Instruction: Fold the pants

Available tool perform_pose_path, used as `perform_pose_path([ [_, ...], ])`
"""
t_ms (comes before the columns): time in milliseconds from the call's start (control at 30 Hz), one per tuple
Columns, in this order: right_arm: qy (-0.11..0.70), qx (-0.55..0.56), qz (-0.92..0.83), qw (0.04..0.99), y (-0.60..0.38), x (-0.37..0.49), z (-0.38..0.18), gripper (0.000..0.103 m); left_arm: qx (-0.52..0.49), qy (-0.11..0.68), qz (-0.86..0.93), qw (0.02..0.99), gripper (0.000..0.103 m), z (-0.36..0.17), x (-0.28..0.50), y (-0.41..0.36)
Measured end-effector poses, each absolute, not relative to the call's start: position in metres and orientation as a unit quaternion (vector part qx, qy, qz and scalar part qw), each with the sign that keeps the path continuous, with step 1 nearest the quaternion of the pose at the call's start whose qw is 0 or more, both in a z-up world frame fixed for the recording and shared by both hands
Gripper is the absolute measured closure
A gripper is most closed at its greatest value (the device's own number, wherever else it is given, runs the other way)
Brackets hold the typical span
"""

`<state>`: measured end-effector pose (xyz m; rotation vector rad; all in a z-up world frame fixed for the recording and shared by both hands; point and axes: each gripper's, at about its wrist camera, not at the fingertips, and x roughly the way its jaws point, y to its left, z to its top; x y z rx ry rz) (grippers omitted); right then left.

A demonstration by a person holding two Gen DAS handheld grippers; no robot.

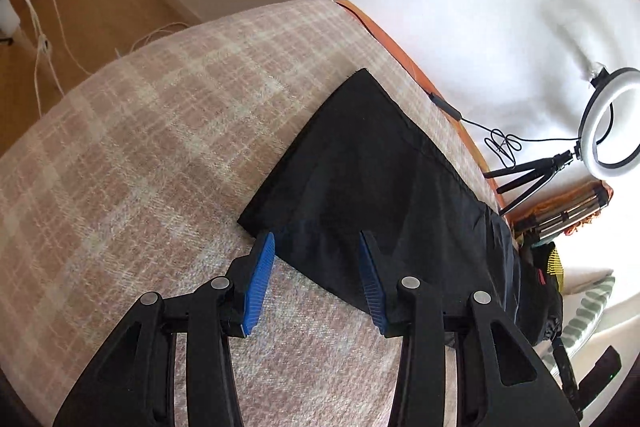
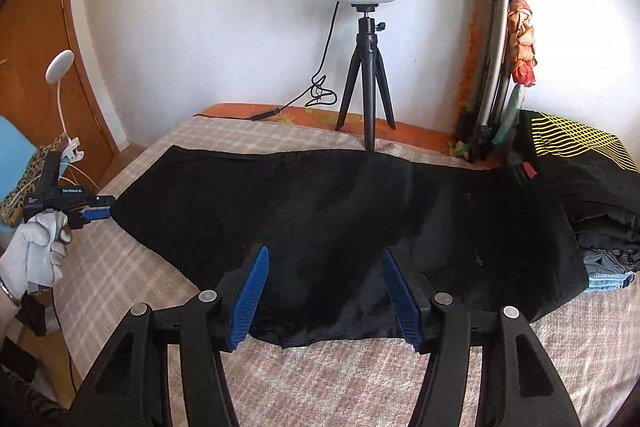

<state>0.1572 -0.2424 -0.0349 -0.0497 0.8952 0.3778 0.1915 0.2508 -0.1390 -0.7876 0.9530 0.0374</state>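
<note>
Black pants (image 2: 340, 219) lie flat across the plaid bed cover (image 2: 360, 379), legs to the left, waist to the right. In the left wrist view the pants (image 1: 360, 167) run away from me, the leg hem near my fingers. My left gripper (image 1: 318, 239) is open and empty, its blue pads over the leg's near corner. It also shows in the right wrist view (image 2: 94, 214), held by a white-gloved hand (image 2: 34, 255) at the leg end. My right gripper (image 2: 326, 259) is open and empty, its jaws over the near edge of the pants' middle.
A ring light on a small black tripod (image 2: 366, 75) stands at the bed's far edge against the white wall, with its cable (image 2: 320, 93). A pile of clothes (image 2: 580, 163) lies at the right. A folded tripod (image 2: 494, 59) leans on the wall. Wooden floor (image 1: 80, 27) lies beyond the bed.
</note>
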Motion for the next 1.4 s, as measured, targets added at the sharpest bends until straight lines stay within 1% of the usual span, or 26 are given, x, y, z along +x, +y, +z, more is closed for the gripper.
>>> perform_pose_path([
  [100,0.435,-0.022,0.184,0.881,-0.243,0.16,-0.039,0.042,-0.396,0.446,0.035,0.802,0.062,-0.143,0.176,0.258],
  [167,0.436,-0.025,0.184,0.881,-0.243,0.161,-0.041,0.042,-0.392,0.443,0.036,0.805,0.062,-0.142,0.17,0.26],
  [333,0.444,-0.014,0.184,0.877,-0.247,0.164,-0.043,0.042,-0.393,0.431,0.04,0.811,0.062,-0.145,0.19,0.259],
  [467,0.435,-0.008,0.182,0.882,-0.249,0.162,-0.037,0.042,-0.428,0.403,0.043,0.808,0.062,-0.151,0.201,0.26],
  [600,0.434,-0.014,0.182,0.882,-0.249,0.159,-0.038,0.042,-0.396,0.394,0.049,0.828,0.063,-0.147,0.202,0.25],
  [633,0.437,-0.012,0.181,0.881,-0.249,0.159,-0.04,0.042,-0.394,0.392,0.05,0.83,0.07,-0.147,0.202,0.25],
  [667,0.44,-0.01,0.182,0.879,-0.249,0.159,-0.041,0.042,-0.39,0.391,0.051,0.832,0.088,-0.147,0.202,0.249],
  [700,0.443,-0.007,0.181,0.878,-0.249,0.16,-0.043,0.042,-0.385,0.39,0.051,0.835,0.093,-0.147,0.204,0.249],
  [833,0.46,0.005,0.196,0.866,-0.239,0.17,-0.043,0.042,-0.339,0.368,0.032,0.865,0.093,-0.133,0.206,0.237],
  [900,0.478,0.012,0.223,0.85,-0.221,0.186,-0.041,0.042,-0.303,0.358,0.016,0.883,0.094,-0.123,0.207,0.227],
  [1000,0.481,0.009,0.271,0.834,-0.184,0.21,-0.03,0.041,-0.275,0.35,-0.004,0.896,0.094,-0.114,0.208,0.214],
  [1167,0.494,0.0,0.331,0.804,-0.113,0.254,-0.02,0.04,-0.23,0.352,-0.032,0.907,0.094,-0.112,0.209,0.193],
  [1267,0.505,-0.016,0.359,0.784,-0.063,0.274,-0.022,0.04,-0.231,0.355,-0.041,0.905,0.094,-0.115,0.207,0.191],
  [1400,0.539,0.004,0.407,0.737,0.002,0.296,-0.039,0.04,-0.229,0.35,-0.056,0.907,0.094,-0.113,0.205,0.187],
])
